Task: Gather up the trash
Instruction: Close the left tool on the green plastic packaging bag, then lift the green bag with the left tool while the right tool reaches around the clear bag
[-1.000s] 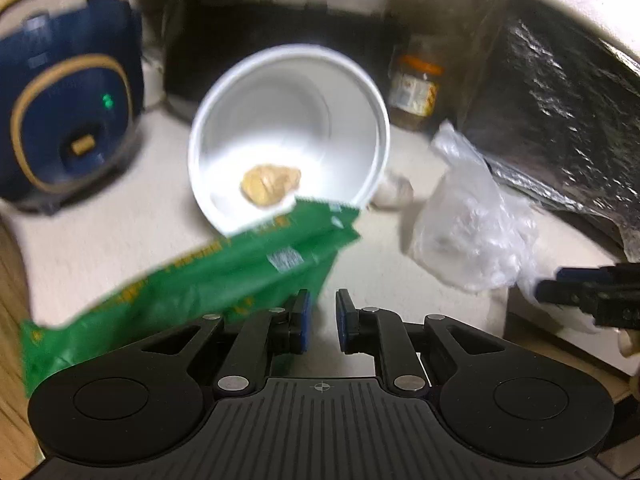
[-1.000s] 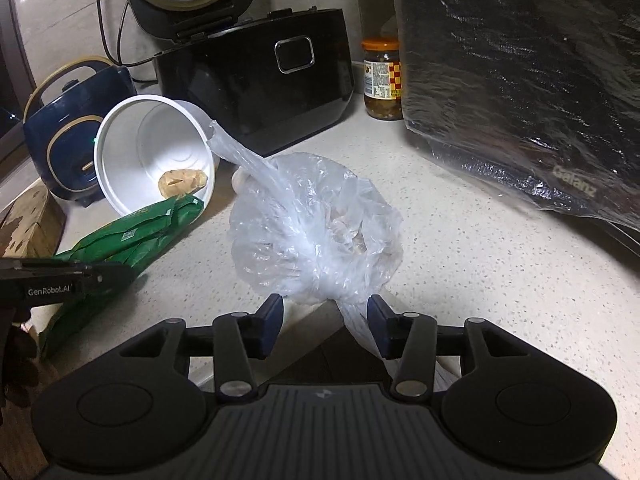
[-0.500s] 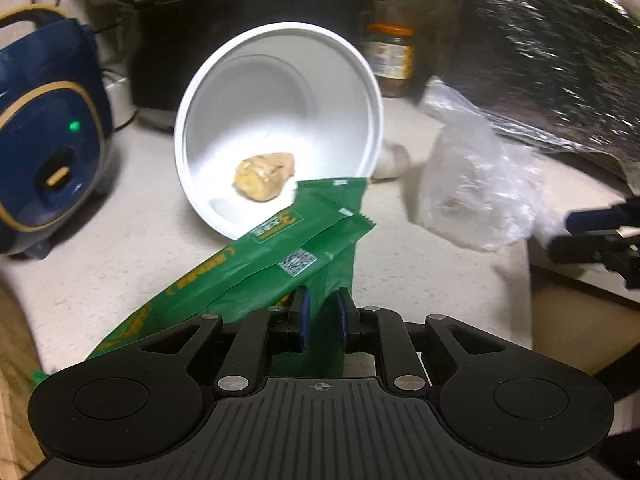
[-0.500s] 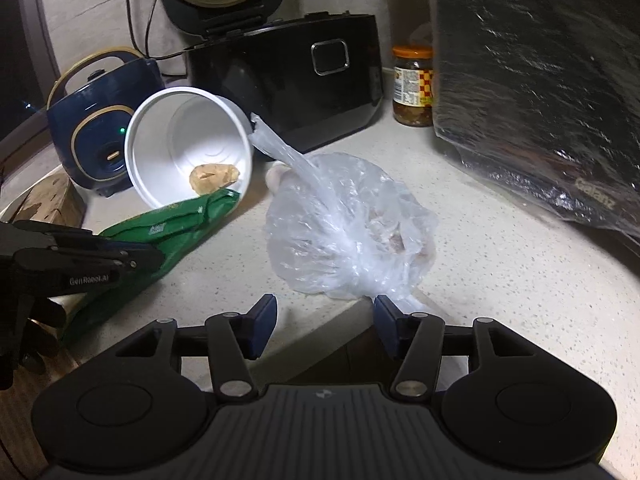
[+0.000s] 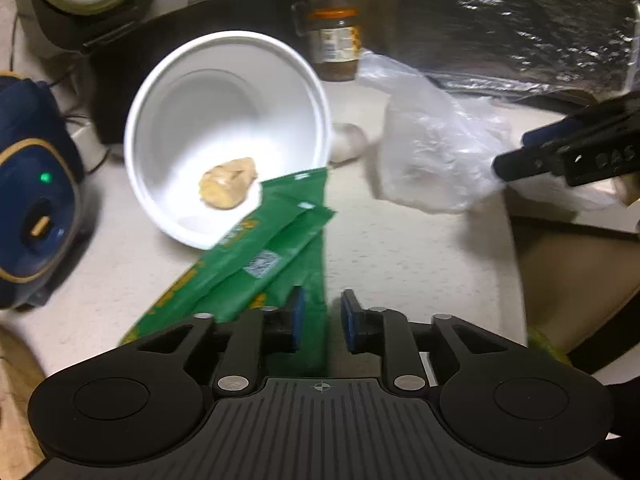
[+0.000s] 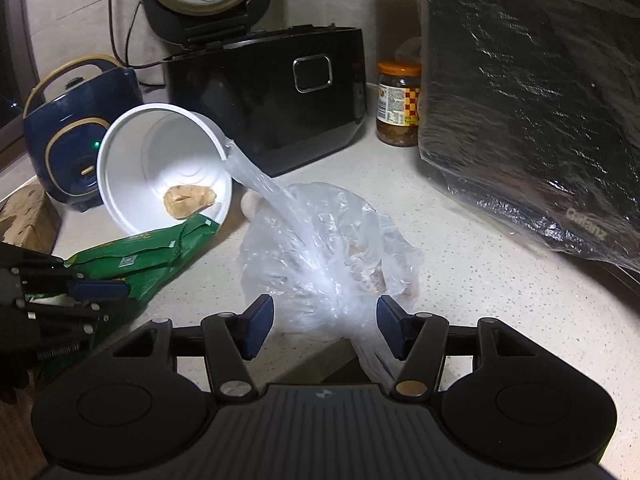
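On a speckled kitchen counter (image 6: pixel 500 280) crowded with appliances, three pieces of trash lie within reach of two hand-held grippers: a clear plastic bag (image 6: pixel 332 256) at the centre of the right wrist view, a white foam bowl (image 6: pixel 160 168) tipped on its side at centre left with a lump of food scrap (image 6: pixel 188 200) inside, and a green snack wrapper (image 6: pixel 152 256) running from the bowl's lower rim toward the lower left edge. The bag looks light, limp and slippery, likely to slide out of a shallow pinch; its twisted neck, rising toward the bowl's rim, appears the surest place to take it. The bowl seems stiff but crushable, best taken by the rim, and tilting it could spill the scrap. The wrapper is thin, crinkly and nearly weightless, best pinched near an end. The left gripper (image 5: pixel 322 316), at bottom centre of its own view, is opening, its blue pads standing apart with the wrapper's edge between them but not pressed. The right gripper (image 6: pixel 326 326) is also opening, pads wide on either side of the bag's near bulge without squeezing it. Compared with a second ago, the left pads, then nearly together, have spread, and the wrapper now reaches down between them; the right pads have widened a little around the bag.
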Demonstrator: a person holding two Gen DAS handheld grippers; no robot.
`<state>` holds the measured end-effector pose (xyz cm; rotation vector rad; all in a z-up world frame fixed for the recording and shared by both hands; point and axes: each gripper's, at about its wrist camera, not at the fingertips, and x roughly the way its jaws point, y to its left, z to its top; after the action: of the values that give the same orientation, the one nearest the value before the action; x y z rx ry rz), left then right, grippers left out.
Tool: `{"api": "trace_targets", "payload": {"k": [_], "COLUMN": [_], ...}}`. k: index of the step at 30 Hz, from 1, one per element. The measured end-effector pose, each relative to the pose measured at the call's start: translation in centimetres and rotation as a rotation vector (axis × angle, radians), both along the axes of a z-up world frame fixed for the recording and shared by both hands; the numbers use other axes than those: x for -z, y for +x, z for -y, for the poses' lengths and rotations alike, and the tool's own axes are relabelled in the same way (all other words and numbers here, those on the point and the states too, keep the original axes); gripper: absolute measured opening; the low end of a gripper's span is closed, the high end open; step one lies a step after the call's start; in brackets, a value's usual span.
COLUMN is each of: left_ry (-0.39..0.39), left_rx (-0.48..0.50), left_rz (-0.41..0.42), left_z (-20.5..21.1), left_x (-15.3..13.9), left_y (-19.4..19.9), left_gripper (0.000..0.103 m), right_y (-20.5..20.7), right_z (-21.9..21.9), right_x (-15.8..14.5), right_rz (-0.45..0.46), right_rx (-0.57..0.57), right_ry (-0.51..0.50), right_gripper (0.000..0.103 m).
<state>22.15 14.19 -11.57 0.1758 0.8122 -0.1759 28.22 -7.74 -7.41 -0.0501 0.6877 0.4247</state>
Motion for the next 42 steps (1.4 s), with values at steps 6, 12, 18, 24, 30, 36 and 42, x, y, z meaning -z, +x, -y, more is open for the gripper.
{"api": "trace_targets", "payload": {"k": [6, 12, 18, 24, 30, 36, 42], "left_ry": [-0.067, 0.004, 0.009, -0.051, -0.204, -0.218, -0.110], "left_rx": [-0.030, -0.126, -0.180, -0.233, -0.275, -0.126, -0.232], "left_rz": [0.028, -0.002, 0.091, 0.091, 0.070, 0.035, 0.065], "left_z": [-0.6, -1.4, -1.4, -3.9, -6.5, -4.6, -4.3], "left_x": [-0.7, 0.1, -1.2, -1.2, 0.0, 0.6, 0.7], "left_y": [0.1, 1.3, 0.8, 0.8, 0.3, 0.4, 0.9], "left_gripper": [0.036, 0.032, 0.032, 0.033, 0.032, 0.045, 0.035], "right_y": [-0.1, -0.6, -0.4, -0.7, -0.4, -0.6, -0.7], "right_z": [0.1, 0.3, 1.0, 1.0, 1.5, 1.4, 1.1], "right_x": [0.7, 0.3, 0.3, 0.1, 0.9, 1.0, 0.9], "right_rz": [-0.030, -0.024, -0.059, -0.028, -0.077, -0.084, -0.075], "right_rx": [0.000, -0.015, -0.026, -0.020, -0.012, -0.017, -0.020], "right_ry": [0.006, 0.023, 0.081, 0.056, 0.095, 0.094, 0.088], "right_gripper": [0.057, 0.057, 0.058, 0.058, 0.058, 0.058, 0.058]}}
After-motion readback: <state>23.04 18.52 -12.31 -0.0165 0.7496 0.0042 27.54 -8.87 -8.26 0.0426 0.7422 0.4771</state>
